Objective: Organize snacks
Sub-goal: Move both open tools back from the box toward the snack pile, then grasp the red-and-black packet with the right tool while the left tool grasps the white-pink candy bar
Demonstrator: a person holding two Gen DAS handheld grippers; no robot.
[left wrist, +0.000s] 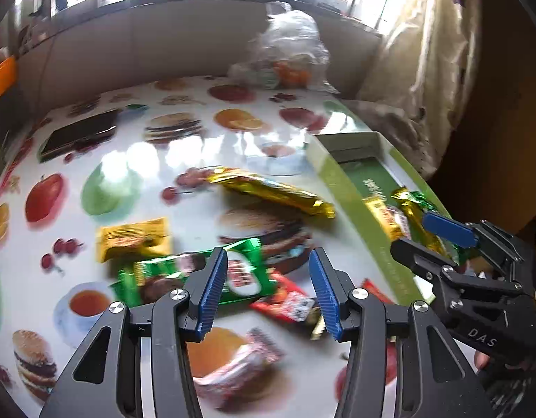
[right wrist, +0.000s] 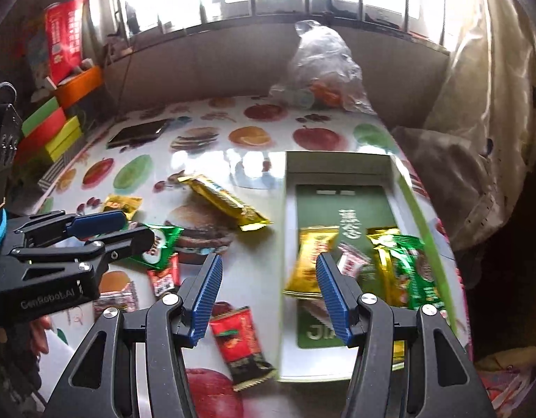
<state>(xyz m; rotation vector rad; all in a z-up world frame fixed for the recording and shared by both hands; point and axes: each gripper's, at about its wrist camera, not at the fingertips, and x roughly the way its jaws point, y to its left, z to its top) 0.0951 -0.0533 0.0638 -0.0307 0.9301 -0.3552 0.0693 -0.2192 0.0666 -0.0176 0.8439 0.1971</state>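
Loose snack packets lie on a fruit-print table (left wrist: 135, 160). My left gripper (left wrist: 268, 289) is open and empty above a green packet (left wrist: 247, 275) and a red packet (left wrist: 288, 301); a yellow packet (left wrist: 133, 238) and a long gold bar (left wrist: 271, 191) lie nearby. My right gripper (right wrist: 268, 296) is open and empty over the left wall of a green-lined box (right wrist: 337, 170). The box holds a yellow packet (right wrist: 311, 261), a gold-and-green packet (right wrist: 407, 271) and a small white one (right wrist: 351, 261). A red packet (right wrist: 240, 341) lies below the right gripper.
A clear plastic bag (right wrist: 323, 66) with orange items stands at the table's far edge. A dark phone (right wrist: 137, 132) lies far left. Coloured boxes (right wrist: 55, 129) are stacked off the left side. A curtain (right wrist: 483, 104) hangs at right.
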